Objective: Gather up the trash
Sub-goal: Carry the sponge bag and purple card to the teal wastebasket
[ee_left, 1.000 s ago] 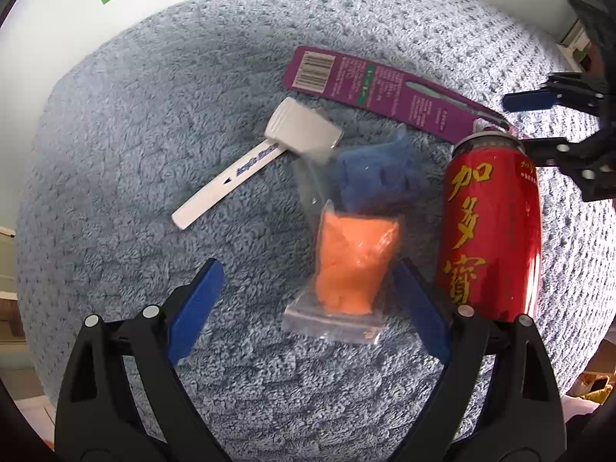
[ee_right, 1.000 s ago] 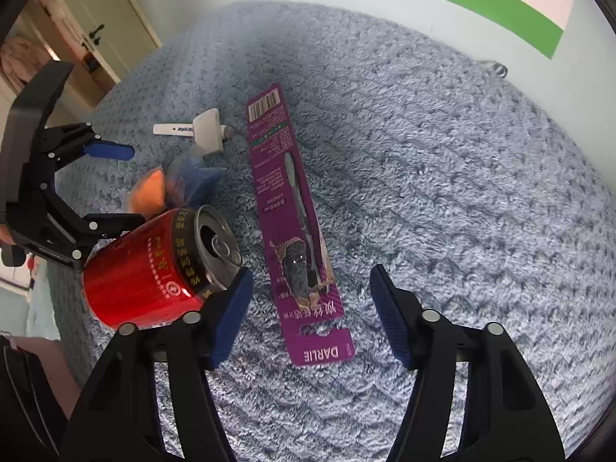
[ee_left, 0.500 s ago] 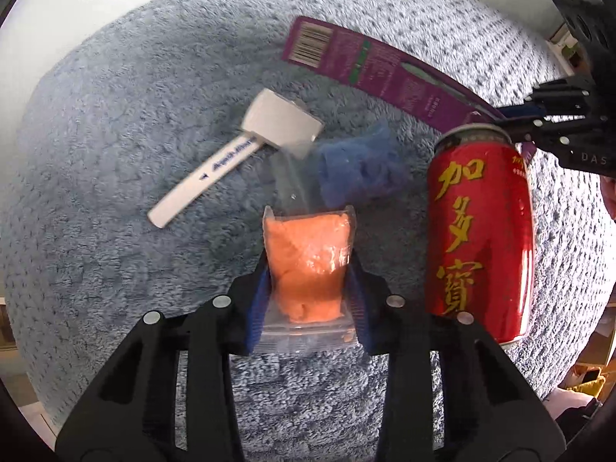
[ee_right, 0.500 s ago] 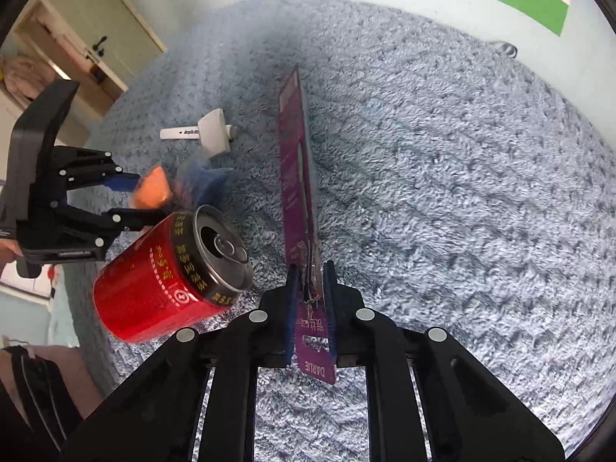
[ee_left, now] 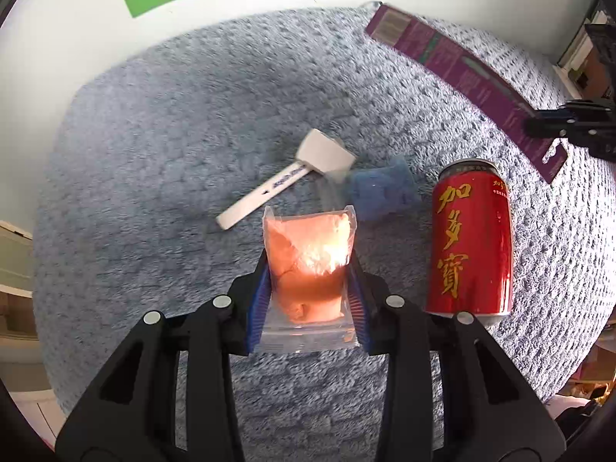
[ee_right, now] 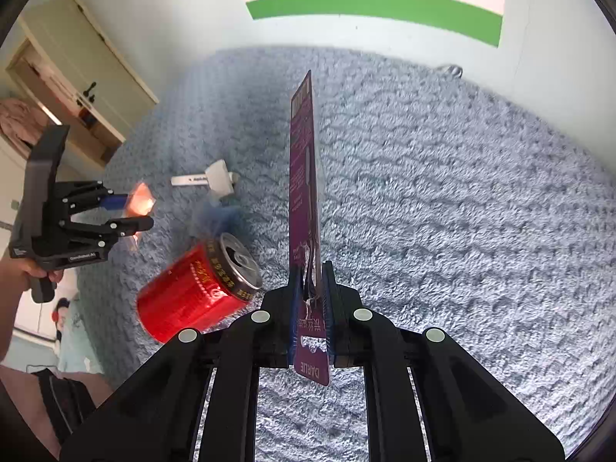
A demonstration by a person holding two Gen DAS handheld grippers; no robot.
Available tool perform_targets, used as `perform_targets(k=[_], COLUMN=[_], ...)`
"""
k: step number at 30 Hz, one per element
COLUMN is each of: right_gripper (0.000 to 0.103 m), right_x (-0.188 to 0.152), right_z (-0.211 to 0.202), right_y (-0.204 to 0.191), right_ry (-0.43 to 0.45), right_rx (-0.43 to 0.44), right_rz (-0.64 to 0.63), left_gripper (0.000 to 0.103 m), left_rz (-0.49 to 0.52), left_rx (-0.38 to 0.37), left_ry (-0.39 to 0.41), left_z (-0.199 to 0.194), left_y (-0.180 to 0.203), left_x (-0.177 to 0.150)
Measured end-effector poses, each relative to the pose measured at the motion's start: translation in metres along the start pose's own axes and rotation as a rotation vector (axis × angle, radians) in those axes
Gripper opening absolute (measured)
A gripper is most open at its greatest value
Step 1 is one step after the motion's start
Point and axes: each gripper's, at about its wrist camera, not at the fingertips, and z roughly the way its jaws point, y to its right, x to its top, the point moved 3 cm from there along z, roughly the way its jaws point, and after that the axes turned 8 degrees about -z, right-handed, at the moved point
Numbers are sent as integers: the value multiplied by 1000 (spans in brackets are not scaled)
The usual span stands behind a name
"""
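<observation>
My left gripper (ee_left: 308, 296) is shut on a clear bag of orange stuff (ee_left: 308, 265) and holds it lifted above the blue-grey towel (ee_left: 154, 192). It also shows in the right wrist view (ee_right: 138, 202). My right gripper (ee_right: 310, 308) is shut on a purple toothbrush card (ee_right: 302, 192), lifted and standing on edge; the card also shows in the left wrist view (ee_left: 462, 65). On the towel lie a red drink can (ee_left: 471, 238), a bag of blue stuff (ee_left: 381, 192) and a white tube (ee_left: 285, 183).
A wall with a green-edged poster (ee_right: 373, 4) stands behind the towel. A cabinet with a door (ee_right: 77, 88) stands at the left. The towel's right half (ee_right: 462, 211) holds nothing.
Both grippers shut on their items, the left on the orange bag, the right on the purple card. Both then lifted them off the towel. The card turned on edge.
</observation>
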Motion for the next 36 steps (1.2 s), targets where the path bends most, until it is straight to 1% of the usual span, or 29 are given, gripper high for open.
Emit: perform_targets(k=[8,15,20,27,36], right_gripper=[12,12,12,12,12], right_x=[22,41,50,63,72], right_z=[-43,-52,-46,-32,4], right_y=[-25,-73,-109,-158,-219], right_ry=[113,144,145,118,61], right_rx=[21,73,117,175,267], right_rz=[-9,-84,-134,-218,-322], left_gripper=[34,34,34,34,34], left_rz=[-58,-101,-153,-242,-396], left_rx=[25,60,83,140,214], left_ry=[56,99,119,141,137], left_z=[-29,-51,-66,-85,-107], left_y=[-22,-42,-62,-94,-143], left_x=[-16,-38,-57,-88,-147])
